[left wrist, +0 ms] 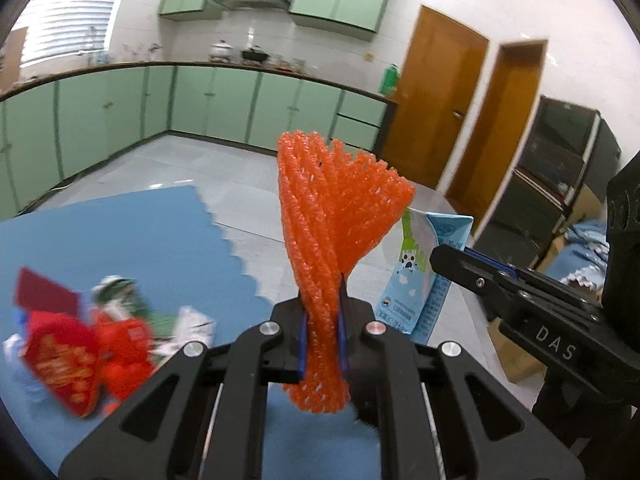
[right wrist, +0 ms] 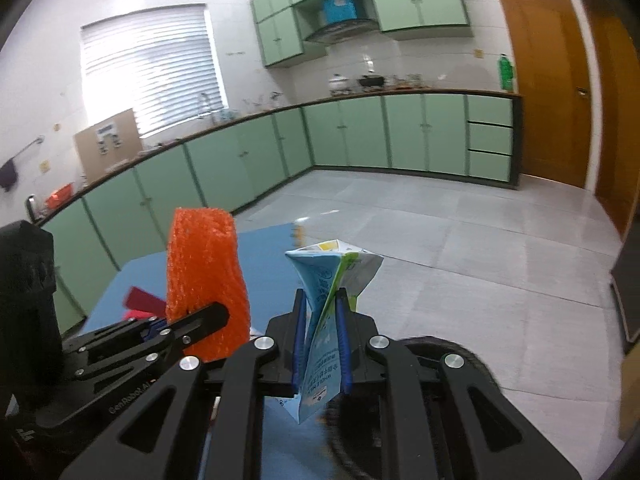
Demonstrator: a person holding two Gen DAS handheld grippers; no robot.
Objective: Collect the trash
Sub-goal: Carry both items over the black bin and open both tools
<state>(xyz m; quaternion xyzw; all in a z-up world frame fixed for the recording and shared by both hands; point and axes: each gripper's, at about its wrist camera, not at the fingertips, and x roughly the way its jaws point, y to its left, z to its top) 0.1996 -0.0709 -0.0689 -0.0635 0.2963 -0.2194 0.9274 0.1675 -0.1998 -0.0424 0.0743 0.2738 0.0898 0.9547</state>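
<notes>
Both grippers tilted down, clamping trash

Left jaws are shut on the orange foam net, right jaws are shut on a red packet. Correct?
Not quite. The left gripper does clamp the orange foam net, but the right gripper is shut on a blue and white milk carton, squeezed flat between its jaws, as the right wrist view shows. The red packets lie on the blue mat in the left wrist view.
</notes>
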